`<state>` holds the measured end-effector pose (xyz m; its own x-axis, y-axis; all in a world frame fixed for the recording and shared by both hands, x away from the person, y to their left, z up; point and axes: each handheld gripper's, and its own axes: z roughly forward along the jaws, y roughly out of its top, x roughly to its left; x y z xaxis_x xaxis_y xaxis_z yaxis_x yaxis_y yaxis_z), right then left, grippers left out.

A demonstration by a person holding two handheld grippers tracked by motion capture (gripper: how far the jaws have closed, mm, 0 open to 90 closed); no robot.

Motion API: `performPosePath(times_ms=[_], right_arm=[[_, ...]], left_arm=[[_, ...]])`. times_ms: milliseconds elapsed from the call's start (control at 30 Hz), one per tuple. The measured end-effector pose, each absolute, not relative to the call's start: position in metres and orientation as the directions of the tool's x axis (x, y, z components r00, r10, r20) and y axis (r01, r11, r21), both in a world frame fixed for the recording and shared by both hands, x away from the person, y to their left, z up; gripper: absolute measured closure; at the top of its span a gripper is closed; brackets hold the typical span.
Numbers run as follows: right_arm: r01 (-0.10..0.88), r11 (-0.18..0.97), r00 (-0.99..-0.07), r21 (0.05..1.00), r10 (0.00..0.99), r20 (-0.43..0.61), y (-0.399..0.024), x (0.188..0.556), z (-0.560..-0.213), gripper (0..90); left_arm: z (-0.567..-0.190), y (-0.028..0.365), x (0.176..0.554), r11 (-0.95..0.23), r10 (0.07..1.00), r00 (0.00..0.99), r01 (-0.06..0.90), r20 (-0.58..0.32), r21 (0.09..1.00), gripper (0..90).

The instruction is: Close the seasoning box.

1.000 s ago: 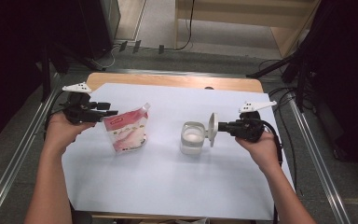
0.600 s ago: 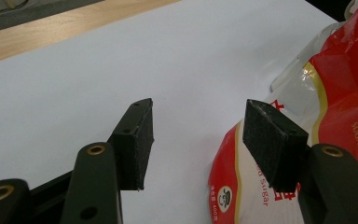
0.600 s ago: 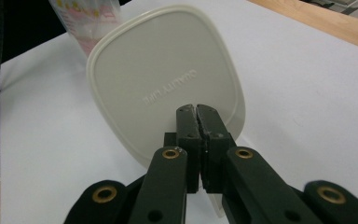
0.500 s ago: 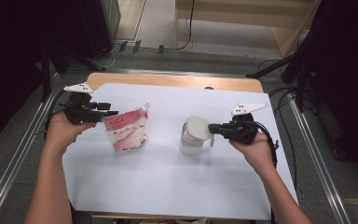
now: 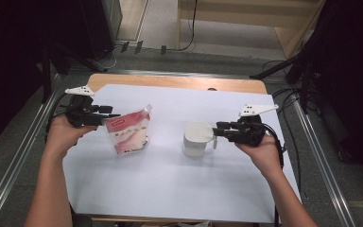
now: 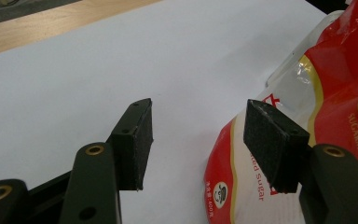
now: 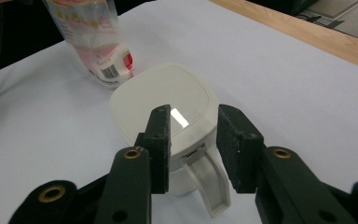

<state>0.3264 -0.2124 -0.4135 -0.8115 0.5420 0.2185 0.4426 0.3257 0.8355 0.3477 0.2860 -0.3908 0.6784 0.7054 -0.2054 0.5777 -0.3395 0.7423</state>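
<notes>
Lidded white jug [image 5: 196,138] stands upright beside sugar pouch [image 5: 127,132] (red-and-white).

Sugar pouch [image 5: 126,133]: red and white, yellow trim, clear top, barcode near its base. Right of the pouch, jug [image 5: 196,138] with lid: plain cream-white. White sheet [image 5: 170,189] under the pouch, light wood table [image 5: 170,83] beyond. Gripper pads black.

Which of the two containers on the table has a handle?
The white lidded plastic jug, by the right tongs; its handle points at them. The red-and-white sugar pouch has none.

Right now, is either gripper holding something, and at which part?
Nothing is held. The right gripper stands open around the white lidded container's handle; the left gripper is open.
</notes>
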Motion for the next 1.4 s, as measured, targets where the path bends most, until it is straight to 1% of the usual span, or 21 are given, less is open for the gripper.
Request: performPosePath(times_ms=[100, 200, 267, 367, 400, 467, 500, 833, 1067, 1167, 1400], right_arm=[[0.442, 0.324, -0.809, 0.836, 0.547, 0.216, -0.214, 0.326, -0.414, 64.6], [0.436, 0.318, -0.803, 0.842, 0.560, 0.204, -0.219, 0.326, -0.414, 61.3], [0.436, 0.313, -0.802, 0.844, 0.561, 0.206, -0.220, 0.326, -0.414, 61.1], [0.439, 0.310, -0.793, 0.843, 0.574, 0.202, -0.225, 0.326, -0.415, 57.2], [0.439, 0.309, -0.787, 0.844, 0.585, 0.196, -0.229, 0.325, -0.415, 54.5], [0.437, 0.304, -0.783, 0.847, 0.592, 0.191, -0.232, 0.325, -0.416, 54.0], [0.442, 0.295, -0.773, 0.848, 0.605, 0.192, -0.238, 0.324, -0.417, 51.7], [0.448, 0.283, -0.743, 0.848, 0.646, 0.177, -0.258, 0.323, -0.426, 49.2], [0.475, 0.289, -0.714, 0.831, 0.679, 0.171, -0.268, 0.325, -0.436, 49.6], [0.484, 0.260, -0.699, 0.835, 0.690, 0.190, -0.276, 0.328, -0.439, 48.3], [0.503, 0.249, -0.678, 0.827, 0.708, 0.199, -0.281, 0.330, -0.446, 47.6]], left_arm=[[-0.390, 0.287, 0.347, -0.335, 0.706, 0.677, 0.577, -0.207, 0.745, 43.4], [-0.390, 0.288, 0.347, -0.334, 0.708, 0.675, 0.579, -0.207, 0.744, 43.3], [-0.390, 0.289, 0.347, -0.336, 0.709, 0.675, 0.577, -0.204, 0.744, 43.3], [-0.391, 0.289, 0.347, -0.338, 0.710, 0.675, 0.578, -0.203, 0.743, 43.3], [-0.392, 0.290, 0.347, -0.343, 0.706, 0.677, 0.582, -0.207, 0.737, 43.2], [-0.393, 0.289, 0.347, -0.338, 0.709, 0.675, 0.579, -0.205, 0.742, 43.2], [-0.393, 0.289, 0.347, -0.335, 0.711, 0.672, 0.581, -0.205, 0.742, 43.1], [-0.396, 0.289, 0.348, -0.340, 0.707, 0.675, 0.586, -0.210, 0.736, 42.9], [-0.396, 0.292, 0.348, -0.332, 0.715, 0.666, 0.592, -0.214, 0.734, 42.7], [-0.397, 0.292, 0.348, -0.327, 0.713, 0.666, 0.593, -0.220, 0.736, 42.5], [-0.400, 0.293, 0.349, -0.328, 0.715, 0.662, 0.600, -0.223, 0.730, 41.8]])
